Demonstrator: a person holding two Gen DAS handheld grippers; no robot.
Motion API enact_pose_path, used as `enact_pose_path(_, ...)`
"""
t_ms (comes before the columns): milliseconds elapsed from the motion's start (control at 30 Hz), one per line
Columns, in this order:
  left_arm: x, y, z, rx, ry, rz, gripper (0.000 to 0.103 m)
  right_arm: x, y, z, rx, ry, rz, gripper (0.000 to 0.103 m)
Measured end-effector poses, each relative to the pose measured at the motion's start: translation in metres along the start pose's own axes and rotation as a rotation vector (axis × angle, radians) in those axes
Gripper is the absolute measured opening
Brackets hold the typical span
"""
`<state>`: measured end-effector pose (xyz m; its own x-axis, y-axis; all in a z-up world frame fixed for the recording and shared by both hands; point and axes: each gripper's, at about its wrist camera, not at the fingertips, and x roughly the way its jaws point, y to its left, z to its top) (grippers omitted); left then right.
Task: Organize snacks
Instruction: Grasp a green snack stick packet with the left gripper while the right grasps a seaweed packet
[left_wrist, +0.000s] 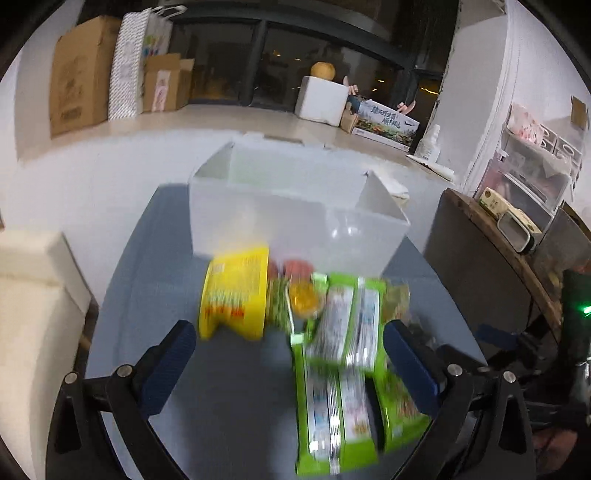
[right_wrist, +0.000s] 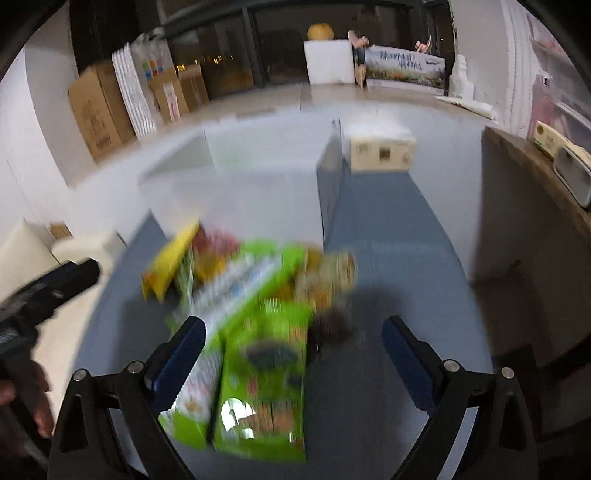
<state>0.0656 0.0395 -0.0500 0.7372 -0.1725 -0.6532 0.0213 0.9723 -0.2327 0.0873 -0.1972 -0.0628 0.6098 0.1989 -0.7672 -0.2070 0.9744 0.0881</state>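
Note:
A heap of snacks lies on the blue-grey table (left_wrist: 229, 387), all of it blurred. In the left wrist view it holds a yellow bag (left_wrist: 236, 295), an orange jelly cup (left_wrist: 304, 301) and green packs (left_wrist: 343, 317). Behind it stands a clear plastic bin (left_wrist: 295, 206). My left gripper (left_wrist: 288, 343) is open above the table, its right finger over the green packs and nothing pressed between the pads. My right gripper (right_wrist: 293, 339) is open wide, with a green pack (right_wrist: 266, 380) lying between its fingers on the table. The yellow bag (right_wrist: 170, 258) and the bin (right_wrist: 240, 177) lie beyond.
A wooden side table (left_wrist: 480, 258) carrying boxes stands close on the right. On the left is a cream cushion (left_wrist: 33, 280). A carton (right_wrist: 380, 151) sits past the bin. Cardboard boxes (left_wrist: 81, 70) lean on the far wall. A hand (right_wrist: 22, 387) holds the left gripper.

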Motion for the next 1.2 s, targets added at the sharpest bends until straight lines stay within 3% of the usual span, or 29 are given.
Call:
enact_pose_path(133,-0.008,0.002,-0.016,-0.008,0.007,0.006,0.103,0.015,0.008,-0.006,0.003,0.057,0.027,0.099)
enact_pose_path(500,0.009,-0.009,-0.015,0.016,0.046,-0.018,0.103,0.062,0.014,-0.023,0.013,0.228,0.046,0.099)
enact_pose_path(567,0.015,-0.014,-0.015,0.030,0.062,-0.026,0.103,0.072,0.014,-0.027,0.011,0.269,0.034,0.093)
enact_pose_path(600,0.019,-0.016,-0.015,0.041,0.070,-0.030,0.103,0.071,0.014,-0.027,0.005,0.262,0.008,0.077)
enact_pose_path(633,0.022,-0.019,-0.015,0.050,0.076,-0.033,0.103,0.067,0.013,-0.027,0.004,0.247,-0.008,0.071)
enact_pose_path(733,0.035,-0.029,-0.014,0.092,0.106,-0.067,0.103,0.052,0.007,-0.024,0.029,0.212,0.074,0.071)
enact_pose_path(933,0.062,-0.053,0.005,0.179,0.168,-0.165,0.103,0.022,-0.017,-0.024,0.079,0.153,0.085,0.071)
enact_pose_path(1033,0.078,-0.059,0.017,0.202,0.199,-0.157,0.103,0.006,-0.032,-0.033,0.117,0.122,0.096,0.071)
enact_pose_path(1200,0.115,-0.073,0.028,0.329,0.282,-0.147,0.103,-0.009,-0.051,-0.037,0.172,0.083,0.096,0.071)
